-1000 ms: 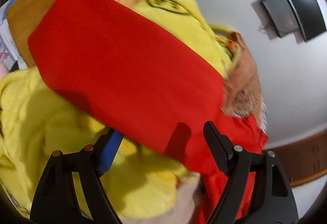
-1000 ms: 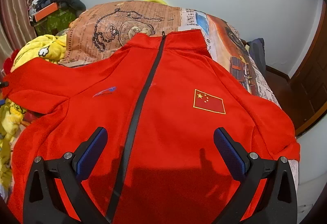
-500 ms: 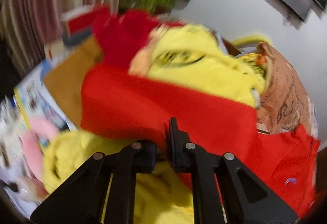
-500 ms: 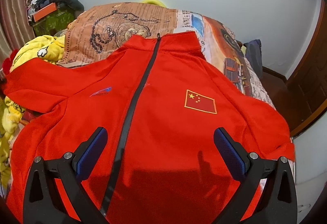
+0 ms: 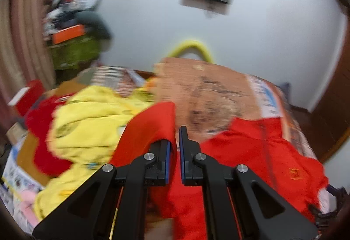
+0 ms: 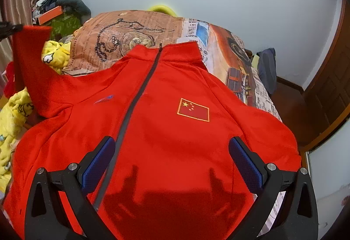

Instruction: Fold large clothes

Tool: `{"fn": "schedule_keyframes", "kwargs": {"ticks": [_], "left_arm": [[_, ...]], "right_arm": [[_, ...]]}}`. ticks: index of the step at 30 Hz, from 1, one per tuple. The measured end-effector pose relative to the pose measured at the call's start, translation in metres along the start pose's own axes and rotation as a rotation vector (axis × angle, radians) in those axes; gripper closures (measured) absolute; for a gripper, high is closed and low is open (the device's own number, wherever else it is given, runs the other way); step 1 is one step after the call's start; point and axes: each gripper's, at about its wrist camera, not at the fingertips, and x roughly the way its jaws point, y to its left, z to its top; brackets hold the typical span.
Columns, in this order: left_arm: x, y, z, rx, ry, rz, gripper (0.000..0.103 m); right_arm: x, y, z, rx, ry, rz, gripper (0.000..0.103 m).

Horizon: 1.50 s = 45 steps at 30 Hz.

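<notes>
The left gripper has its black fingers closed on one sleeve of a soft red fleece jacket. The right gripper hovers over the jacket's flat front, blue ribbed pads wide apart and empty. Beyond lie one printed bedspread and fluffy yellow clothing.

L gripper clamped on red jacket sleeve, cloth pinched btwn blue pads, sleeve lifted off bed. Jacket body spread twd bed's right edge. Yellow garment heaped at left edge. Frame blurred.
</notes>
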Motion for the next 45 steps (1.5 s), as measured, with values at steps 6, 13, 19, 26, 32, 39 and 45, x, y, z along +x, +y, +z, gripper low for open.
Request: {"fn": "schedule_keyframes", "kwargs": {"ticks": [6,13,19,26,32,39,45], "left_arm": [[0.036,-0.092,-0.026,0.130,0.107,-0.121,0.097],[0.090,-0.176,-0.102,0.287,0.321,-0.196,0.097],[0.103,-0.215,-0.159,0.384,0.446,-0.218,0.096],[0.078,-0.213,-0.172,0.441,0.467,-0.258,0.045],[0.037,-0.168,-0.155,0.419,0.391,-0.268,0.040],[0.004,-0.066,-0.132,0.338,0.282,-0.109,0.038],[0.003,0.013,-0.133,0.234,0.296,-0.020,0.037]], "right_arm": [[-0.002,-0.019,-0.010,0.026,0.013,0.000,0.000],[0.002,-0.038,-0.022,0.043,0.037,-0.009,0.000],[0.006,-0.047,-0.031,0.062,0.068,0.007,0.000],[-0.001,-0.039,-0.030,0.029,0.071,0.006,0.000],[-0.012,-0.011,-0.013,-0.040,0.044,0.028,0.000],[-0.002,0.051,0.015,-0.173,0.035,0.107,0.000],[0.035,0.121,0.028,-0.297,0.099,0.200,0.000]]}}
